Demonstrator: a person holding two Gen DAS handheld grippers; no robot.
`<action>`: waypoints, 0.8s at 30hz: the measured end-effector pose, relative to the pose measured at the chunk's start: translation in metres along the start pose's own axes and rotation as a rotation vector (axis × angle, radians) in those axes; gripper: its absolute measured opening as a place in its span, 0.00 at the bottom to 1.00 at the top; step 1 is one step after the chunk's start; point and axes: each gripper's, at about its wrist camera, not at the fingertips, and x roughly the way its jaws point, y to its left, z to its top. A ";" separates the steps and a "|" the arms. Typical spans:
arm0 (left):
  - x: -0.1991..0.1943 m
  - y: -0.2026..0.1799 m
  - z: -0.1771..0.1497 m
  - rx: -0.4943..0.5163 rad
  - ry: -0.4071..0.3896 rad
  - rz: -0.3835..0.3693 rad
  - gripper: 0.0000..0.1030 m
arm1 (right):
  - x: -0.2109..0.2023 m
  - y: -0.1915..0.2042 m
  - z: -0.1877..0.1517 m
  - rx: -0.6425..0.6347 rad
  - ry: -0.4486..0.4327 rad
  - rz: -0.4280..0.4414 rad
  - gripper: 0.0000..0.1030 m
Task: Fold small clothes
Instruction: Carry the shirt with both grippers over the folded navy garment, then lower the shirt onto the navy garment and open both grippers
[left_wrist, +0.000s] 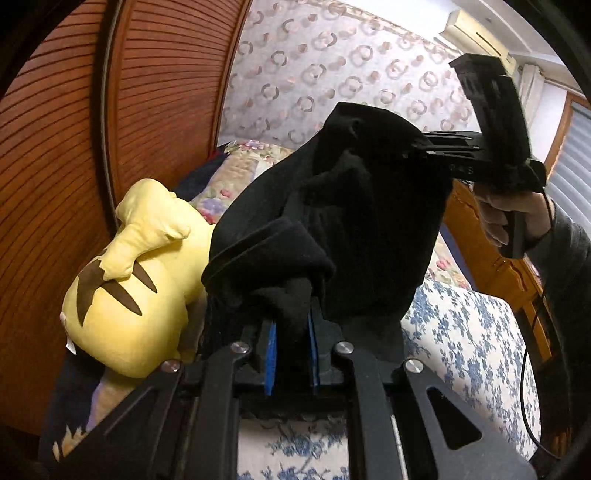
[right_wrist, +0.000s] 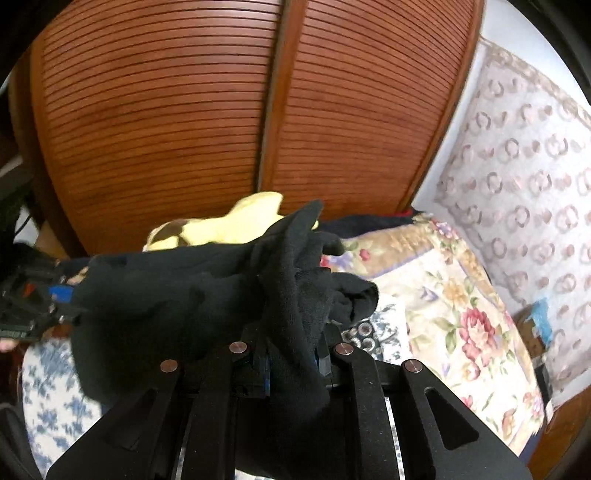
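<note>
A small black garment (left_wrist: 354, 221) hangs in the air between both grippers, above a bed. My left gripper (left_wrist: 291, 332) is shut on one bunched edge of it, the cloth squeezed between the blue pads. The right gripper (left_wrist: 417, 147) shows in the left wrist view at upper right, gripping the far edge, with a hand (left_wrist: 517, 214) on its handle. In the right wrist view the black garment (right_wrist: 192, 295) stretches to the left, toward the left gripper (right_wrist: 59, 299). My right gripper (right_wrist: 291, 354) is shut on a crumpled fold of it.
A yellow plush toy (left_wrist: 140, 280) lies at the left of the bed, against a slatted wooden wardrobe (right_wrist: 221, 110). A blue-flowered sheet (left_wrist: 461, 332) covers the bed below. A floral quilt (right_wrist: 454, 295) and a patterned curtain (right_wrist: 524, 158) are at the right.
</note>
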 end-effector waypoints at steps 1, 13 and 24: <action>0.001 0.000 0.001 -0.001 0.002 0.002 0.11 | 0.001 -0.006 -0.001 0.015 -0.009 -0.004 0.15; -0.013 -0.010 0.002 0.059 -0.030 0.047 0.19 | -0.015 -0.041 -0.018 0.271 -0.139 -0.197 0.46; -0.060 -0.032 -0.002 0.137 -0.150 0.083 0.28 | -0.002 -0.012 -0.057 0.364 -0.091 -0.150 0.46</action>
